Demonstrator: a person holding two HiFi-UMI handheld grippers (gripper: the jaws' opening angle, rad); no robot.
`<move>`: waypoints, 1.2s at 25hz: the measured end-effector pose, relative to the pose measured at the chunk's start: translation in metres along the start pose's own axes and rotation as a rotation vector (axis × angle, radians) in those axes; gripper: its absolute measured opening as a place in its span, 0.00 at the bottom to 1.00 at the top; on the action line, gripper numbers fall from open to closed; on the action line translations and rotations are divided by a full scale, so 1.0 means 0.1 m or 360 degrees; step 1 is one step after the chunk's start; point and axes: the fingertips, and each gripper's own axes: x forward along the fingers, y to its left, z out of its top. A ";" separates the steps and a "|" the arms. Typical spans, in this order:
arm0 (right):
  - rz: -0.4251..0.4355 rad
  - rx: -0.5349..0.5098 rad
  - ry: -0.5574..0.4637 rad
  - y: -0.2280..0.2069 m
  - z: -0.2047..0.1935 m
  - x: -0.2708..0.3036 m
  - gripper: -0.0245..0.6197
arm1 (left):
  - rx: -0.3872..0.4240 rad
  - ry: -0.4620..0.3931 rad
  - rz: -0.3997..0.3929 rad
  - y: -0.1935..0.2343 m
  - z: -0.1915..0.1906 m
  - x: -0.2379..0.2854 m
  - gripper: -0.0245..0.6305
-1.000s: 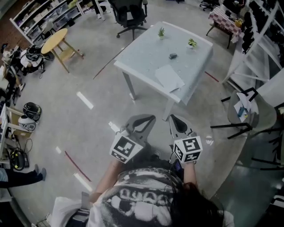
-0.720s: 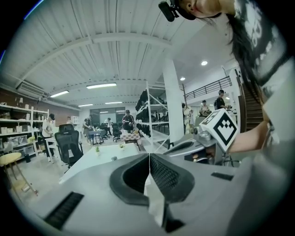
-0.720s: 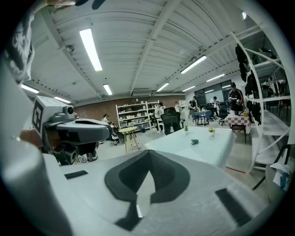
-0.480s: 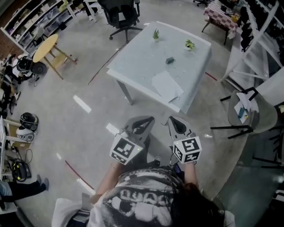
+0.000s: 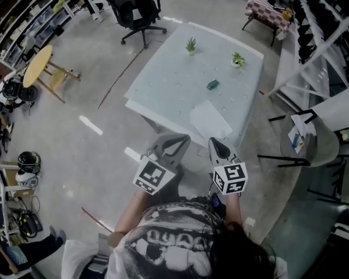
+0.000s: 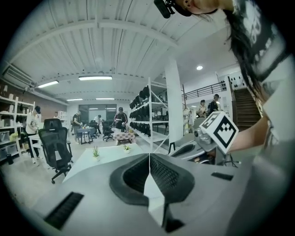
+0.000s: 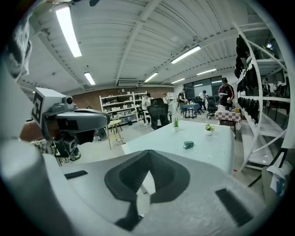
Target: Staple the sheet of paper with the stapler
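A smooth, pale grey floor (image 5: 82, 158) is seen from above, marked with short strips of white and red tape. A square counter (image 5: 174, 82) with a matt, pale top and slim white legs is set on it at an angle. A black swivel chair (image 5: 133, 13) is placed beyond the counter's far-left corner, and a small round wooden table (image 5: 37, 65) is seen well off to the left.

The left gripper (image 5: 182, 139) and the right gripper (image 5: 214, 143), both of grey moulded plastic with ribbed dark pads, are held side by side over the floor, just short of the counter's near edge. Each bears a cube of black-and-white square markers. The fingers of both are pressed together at the tips, and nothing is caught between them.

The flat white sheet (image 5: 210, 120) is laid on the counter beside its near edge, just ahead of the right gripper. Two small spiky green plants (image 5: 191, 44) (image 5: 237, 59) are stood in pots near the far edge. The stapler (image 5: 212, 84), small, dark and blocky, is set near the middle of the counter, beyond the sheet and apart from it.
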 end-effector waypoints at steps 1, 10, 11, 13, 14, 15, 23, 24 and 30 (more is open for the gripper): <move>-0.0021 0.0004 0.0020 -0.04 0.02 0.13 0.03 | 0.0010 -0.0002 -0.0016 0.13 0.00 0.03 0.04; -0.0215 0.0077 0.0187 -0.47 -0.01 0.93 0.03 | 0.0008 -0.0017 -0.0165 1.06 -0.07 0.38 0.04; -0.0240 0.0088 0.0206 -0.52 -0.05 0.96 0.03 | 0.0005 -0.0017 -0.0180 1.11 -0.09 0.43 0.04; -0.0287 0.0122 0.0250 -0.63 -0.14 0.97 0.03 | -0.0011 -0.0015 -0.0215 1.16 -0.11 0.53 0.04; -0.0308 0.0141 0.0274 -0.69 -0.20 0.97 0.04 | -0.0023 -0.0015 -0.0233 1.17 -0.12 0.57 0.04; -0.0327 0.0155 0.0299 -0.75 -0.25 0.97 0.03 | -0.0034 -0.0014 -0.0252 1.17 -0.12 0.62 0.04; -0.0351 0.0161 0.0546 -1.34 -0.73 1.10 0.13 | -0.0058 0.0033 -0.0298 1.14 -0.18 0.93 0.04; -0.0340 0.0161 0.0585 -1.42 -0.80 1.12 0.16 | -0.0059 0.0041 -0.0287 1.15 -0.18 0.96 0.04; -0.0255 0.0093 0.0843 -1.78 -1.24 1.27 0.25 | -0.0053 0.0074 -0.0212 1.21 -0.12 1.16 0.04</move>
